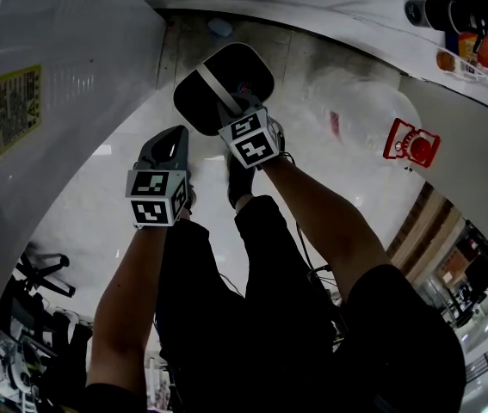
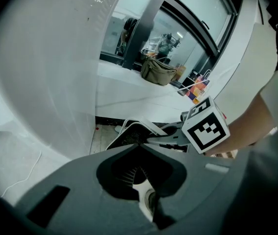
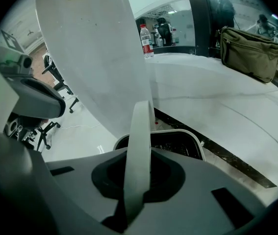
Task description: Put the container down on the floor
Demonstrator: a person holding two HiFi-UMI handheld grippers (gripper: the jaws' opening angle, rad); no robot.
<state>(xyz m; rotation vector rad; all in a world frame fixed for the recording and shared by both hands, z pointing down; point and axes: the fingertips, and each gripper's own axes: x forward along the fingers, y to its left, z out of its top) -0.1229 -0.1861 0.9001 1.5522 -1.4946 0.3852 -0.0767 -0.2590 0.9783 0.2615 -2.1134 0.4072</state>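
**Item 1: black plastic container with white rim [image 1: 226,80].** It hangs from its white band handle [image 3: 139,146] beneath the front edge of the white counter [image 3: 217,97]. It is over the tiled strip at the counter's foot and beside the tall white curved panel [image 1: 54,101]. The mouth is tilted toward the head camera, so it appears to be carried, not resting. No view shows for certain whether it touches the pale floor [image 1: 97,222]. Judged: not yet set down.

**Item 2: right gripper [image 1: 231,110].** The tongs are pinching the handle, which runs straight up through the jaw cavity in the right gripper view. Holding at the top of the band lets the container swing level for lowering.

**Item 3: left gripper [image 1: 173,136].** The tongs appear pressed together with nothing of the container between them. It is held just beside the right gripper and apart from the container. Judged: on standby, as 1 grip is enough for this load.

**Item 4: counter contents.** There is 1 olive fabric bag [image 3: 249,53] and 1 clear bottle with a red label [image 3: 146,40], both well apart from the container.

**Next move, judged:** lower straight down, keeping clear of the panel.
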